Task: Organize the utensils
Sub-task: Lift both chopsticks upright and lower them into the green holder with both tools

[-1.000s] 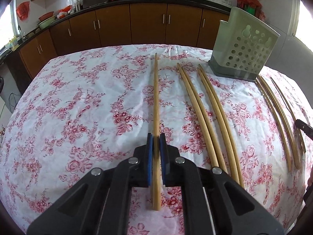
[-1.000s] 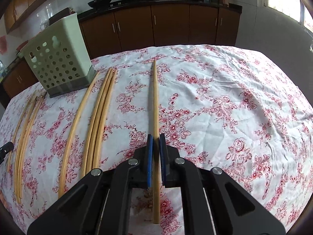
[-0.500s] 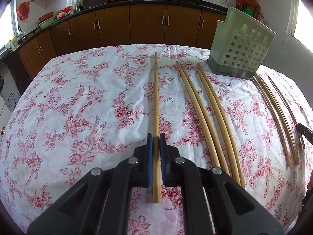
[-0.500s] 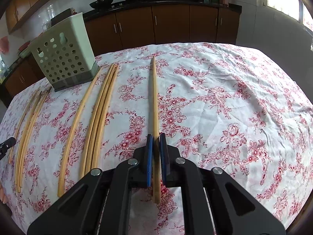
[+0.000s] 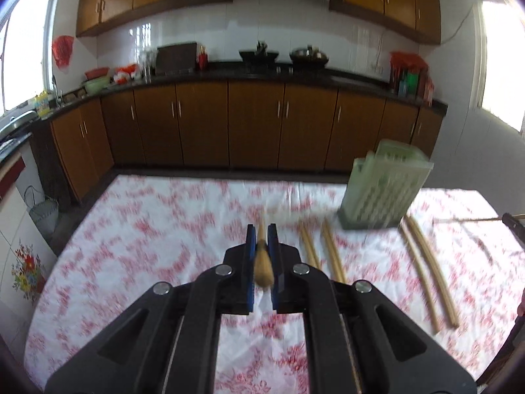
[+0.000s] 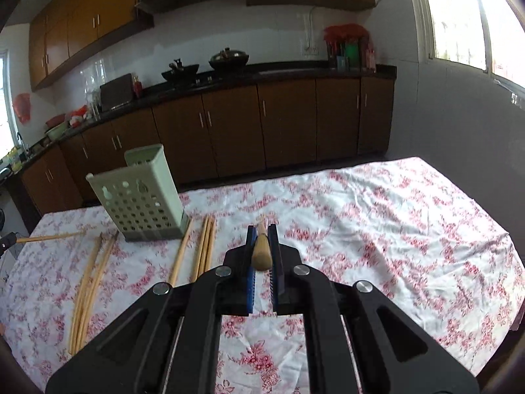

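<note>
Left of the holder: my left gripper (image 5: 262, 239) pinches one chopstick (image 5: 262, 264), butt end toward the lens.
Right of the holder: my right gripper (image 6: 262, 239) clamps a second chopstick (image 6: 261, 252) the same way.
Holder (image 6: 141, 197): pale green, perforated, upright on the floral tablecloth (image 6: 377, 216).
Loose chopsticks (image 6: 205, 246): I see them lying flat just beside the holder's base, on both sides.

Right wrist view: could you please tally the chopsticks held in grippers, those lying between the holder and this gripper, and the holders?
Held chopsticks: 2
Lying chopsticks: 4
Holder: 1
Total: 7
</note>
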Motion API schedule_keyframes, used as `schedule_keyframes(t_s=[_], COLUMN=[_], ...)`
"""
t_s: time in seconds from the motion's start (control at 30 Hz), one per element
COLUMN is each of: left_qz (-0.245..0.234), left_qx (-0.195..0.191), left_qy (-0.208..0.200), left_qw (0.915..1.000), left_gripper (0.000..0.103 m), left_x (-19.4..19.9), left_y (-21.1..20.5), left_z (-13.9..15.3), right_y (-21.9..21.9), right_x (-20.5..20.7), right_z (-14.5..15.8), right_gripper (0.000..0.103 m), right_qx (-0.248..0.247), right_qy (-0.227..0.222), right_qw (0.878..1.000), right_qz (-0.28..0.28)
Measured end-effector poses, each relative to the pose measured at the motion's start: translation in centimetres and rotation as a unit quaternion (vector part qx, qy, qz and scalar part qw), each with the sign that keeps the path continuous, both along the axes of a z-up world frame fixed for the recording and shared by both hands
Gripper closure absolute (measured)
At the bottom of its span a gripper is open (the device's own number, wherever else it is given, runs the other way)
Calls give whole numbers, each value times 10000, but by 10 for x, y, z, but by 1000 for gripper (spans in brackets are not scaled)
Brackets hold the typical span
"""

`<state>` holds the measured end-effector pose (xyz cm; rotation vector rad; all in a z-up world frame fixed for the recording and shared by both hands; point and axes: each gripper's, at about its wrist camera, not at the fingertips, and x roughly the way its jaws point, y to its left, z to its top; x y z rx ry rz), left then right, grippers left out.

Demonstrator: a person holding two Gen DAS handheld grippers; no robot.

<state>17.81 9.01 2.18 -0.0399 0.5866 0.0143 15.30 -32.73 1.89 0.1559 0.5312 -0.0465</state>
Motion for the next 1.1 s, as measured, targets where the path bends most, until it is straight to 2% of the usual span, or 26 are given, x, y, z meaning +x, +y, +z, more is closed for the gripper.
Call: schedule_keyframes(t_s=[0.17,0.4,0.47,0.57,0.67,0.77,0.87,0.93,1.1], left_qz=[17,45,29,-20,-171,-418,-622,-700,-919], left_qx=[-94,-134,-154,-234,-485,-733,-789,-780,-847], left_qy=[-381,-479,-598,-1022,-1522,-1798,-1981,-2021,-1642], left_qw=[9992,9988,9981,9945,9870,9801,9750,9737,9785], left_gripper=[95,95,95,95,95,95,95,95,95], left_x=[5,16,18,21,25,30,37,44,77], left_y=[5,8,6,-2,-17,-36,-61,-75,-106], left_z=[36,54,64,98,140,163,171,168,134], right_y=[-2,1,4,11,21,36,49,59,76], right_x=[7,21,24,29,30,36,45,57,87], right_z=[19,35,50,87,122,145,148,139,104], right_gripper=[95,95,95,95,95,95,95,95,95], right_qx=[26,48,8,94,230,446,519,479,433], right_qy=[-272,-370,-579,-1073,-1618,-2065,-2236,-2187,-1591], right_qw=[9996,9993,9983,9940,9862,9763,9713,9720,9831], right_qz=[5,43,72,166,279,459,619,714,792])
